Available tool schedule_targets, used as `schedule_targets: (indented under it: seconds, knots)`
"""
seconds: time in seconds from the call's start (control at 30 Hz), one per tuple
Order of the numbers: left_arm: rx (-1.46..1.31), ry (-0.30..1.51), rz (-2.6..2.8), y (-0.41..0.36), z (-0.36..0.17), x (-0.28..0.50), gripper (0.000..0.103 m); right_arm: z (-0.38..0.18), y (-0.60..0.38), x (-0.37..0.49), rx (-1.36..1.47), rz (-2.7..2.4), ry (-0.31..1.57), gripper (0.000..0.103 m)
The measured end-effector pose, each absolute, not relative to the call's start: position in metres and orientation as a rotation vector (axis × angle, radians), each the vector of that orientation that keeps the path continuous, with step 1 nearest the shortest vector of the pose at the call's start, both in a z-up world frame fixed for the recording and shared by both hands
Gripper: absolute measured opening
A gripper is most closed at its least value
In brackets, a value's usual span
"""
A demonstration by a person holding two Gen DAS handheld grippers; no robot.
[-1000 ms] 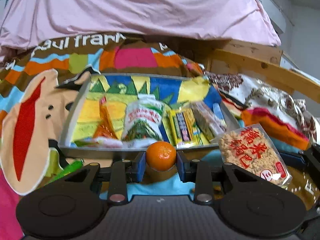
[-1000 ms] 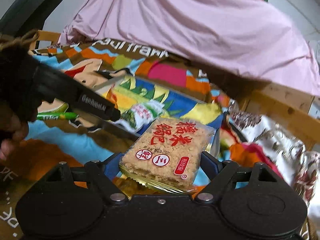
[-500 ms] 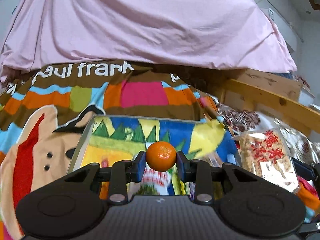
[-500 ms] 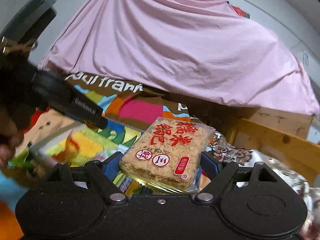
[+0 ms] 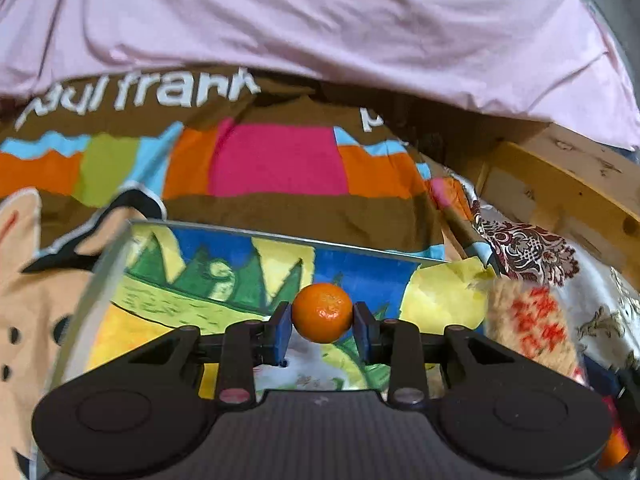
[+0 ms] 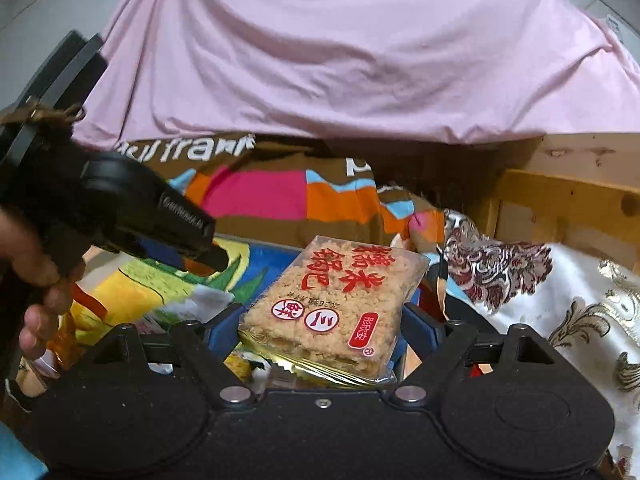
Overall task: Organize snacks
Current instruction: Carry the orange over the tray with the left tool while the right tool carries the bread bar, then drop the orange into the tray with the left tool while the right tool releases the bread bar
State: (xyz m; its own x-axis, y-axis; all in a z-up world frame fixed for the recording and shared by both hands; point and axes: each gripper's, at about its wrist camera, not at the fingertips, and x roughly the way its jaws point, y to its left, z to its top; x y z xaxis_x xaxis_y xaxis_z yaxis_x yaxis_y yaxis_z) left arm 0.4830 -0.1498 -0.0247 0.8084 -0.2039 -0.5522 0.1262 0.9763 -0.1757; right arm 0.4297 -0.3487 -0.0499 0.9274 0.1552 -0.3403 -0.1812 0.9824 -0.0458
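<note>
My left gripper [image 5: 322, 322] is shut on a small orange mandarin [image 5: 322, 317] and holds it above a clear tray [image 5: 280, 238] with a bright cartoon bottom. My right gripper [image 6: 320, 320] is shut on a clear packet of rice crackers with red characters [image 6: 334, 306], held over the tray's right part [image 6: 264, 245]. The packet also shows blurred at the right of the left wrist view [image 5: 532, 328]. The left gripper's black body [image 6: 152, 216] crosses the left of the right wrist view. Snack packets [image 6: 188, 306] lie in the tray, mostly hidden.
A colourful printed blanket [image 5: 276, 160] lies under the tray. A pink sheet [image 5: 320, 20] rises behind it. A wooden frame [image 5: 568, 196] and a patterned white cloth [image 6: 580, 296] are at the right. The person's hand [image 6: 36, 272] is at the left.
Both grippers have moved forward over the tray with their loads still held. The snack packets in the tray have slipped below the left gripper's body in its view.
</note>
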Motion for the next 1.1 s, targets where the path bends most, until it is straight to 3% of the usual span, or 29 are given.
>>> schedule_targets:
  seconds: [0.7, 0.83, 1.1]
  knots:
    - [-0.117, 0.700, -0.182, -0.175, -0.055, 0.504, 0.037, -0.066, -0.340, 0.441, -0.093, 0.216, 0.386, 0.089]
    - [-0.122, 0.686, -0.189, -0.174, -0.050, 0.499, 0.055, -0.060, -0.340, 0.434, -0.092, 0.213, 0.350, 0.095]
    - [-0.212, 0.627, -0.163, -0.154, -0.029, 0.476, 0.078, -0.028, -0.350, 0.400, -0.043, 0.163, 0.260, 0.102]
